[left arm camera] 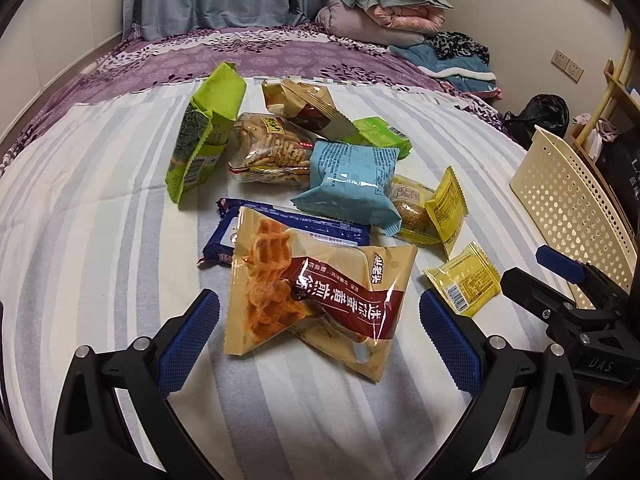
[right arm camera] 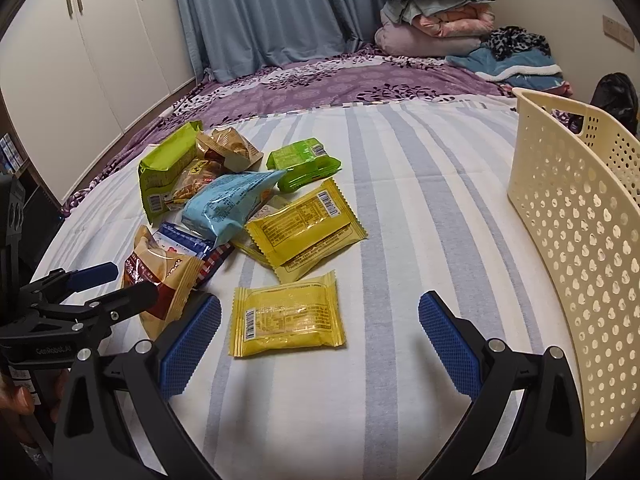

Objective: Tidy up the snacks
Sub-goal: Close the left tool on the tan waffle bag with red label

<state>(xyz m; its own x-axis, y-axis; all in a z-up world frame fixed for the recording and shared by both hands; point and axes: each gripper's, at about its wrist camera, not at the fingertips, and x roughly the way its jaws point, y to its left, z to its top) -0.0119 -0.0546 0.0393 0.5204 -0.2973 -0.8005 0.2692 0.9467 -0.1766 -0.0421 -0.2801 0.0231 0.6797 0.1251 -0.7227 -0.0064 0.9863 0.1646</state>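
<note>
Left gripper (left arm camera: 320, 336) hangs with jaws wide apart, the waffle snack packet (left arm camera: 312, 292) dead ahead at twelve o'clock between them, long axis crosswise. Right gripper (right arm camera: 320, 336), also gaping, faces a yellow packet (right arm camera: 288, 322); cream basket (right arm camera: 580, 264) at two o'clock.

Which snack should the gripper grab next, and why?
Probably the right gripper should ease forward and close on the small yellow packet. It lies flat, apart from the pile, right between the open jaws, and the cream basket is close on the right.
</note>
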